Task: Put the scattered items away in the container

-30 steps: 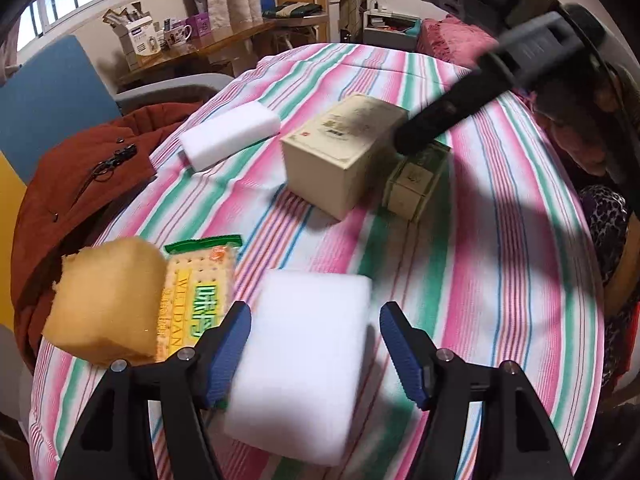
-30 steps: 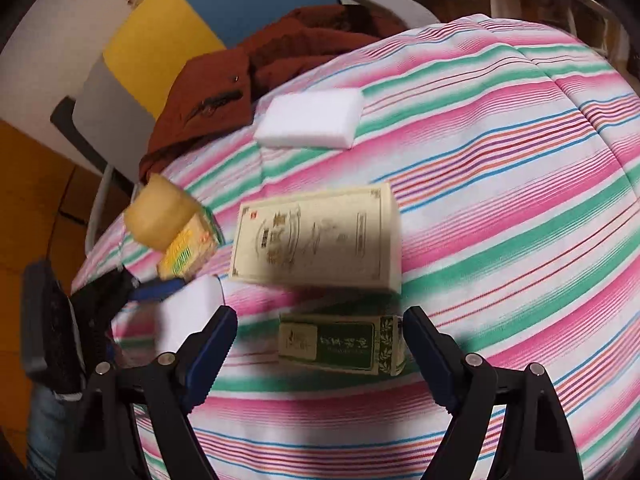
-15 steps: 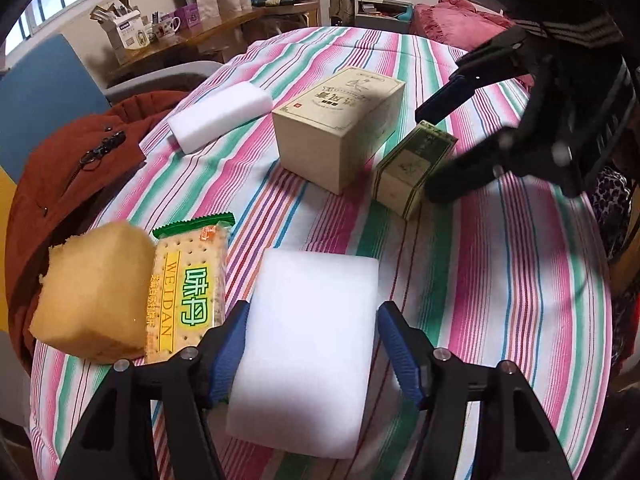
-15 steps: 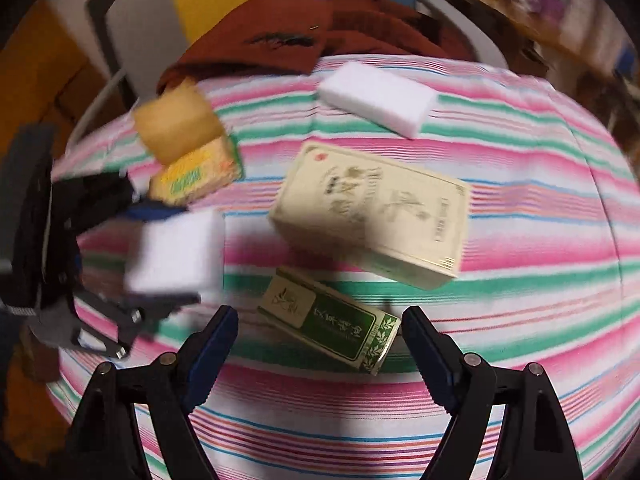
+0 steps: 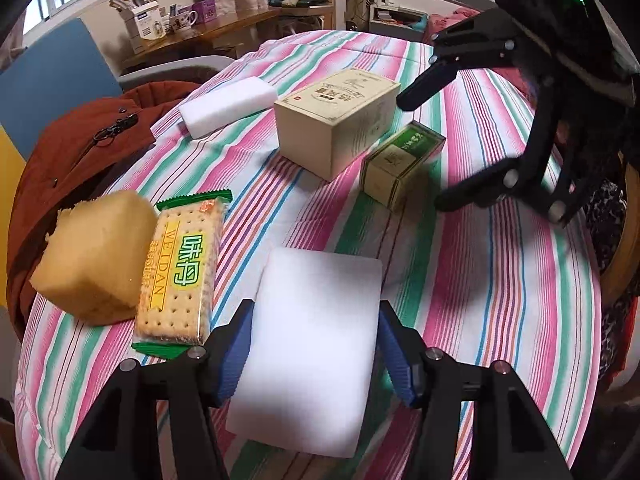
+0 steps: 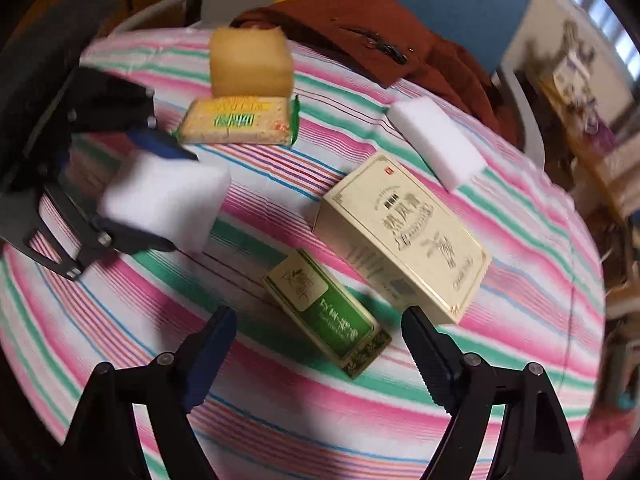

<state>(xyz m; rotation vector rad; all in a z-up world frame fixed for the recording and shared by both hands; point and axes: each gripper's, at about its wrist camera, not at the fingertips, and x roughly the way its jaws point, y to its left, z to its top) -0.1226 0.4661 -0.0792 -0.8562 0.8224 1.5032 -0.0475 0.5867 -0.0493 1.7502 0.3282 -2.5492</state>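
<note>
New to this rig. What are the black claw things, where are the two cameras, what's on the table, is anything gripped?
No robot: a person holds a two-finger tool in each hand, each with a fisheye camera looking along its fingers. The left tool has its blue pads against a white foam block, apparently gripping it. The right tool is open, hovering near a green tea box. On the striped tablecloth also lie a large cream box, a second white foam block, a cracker packet and a yellow sponge. No container shows.
</note>
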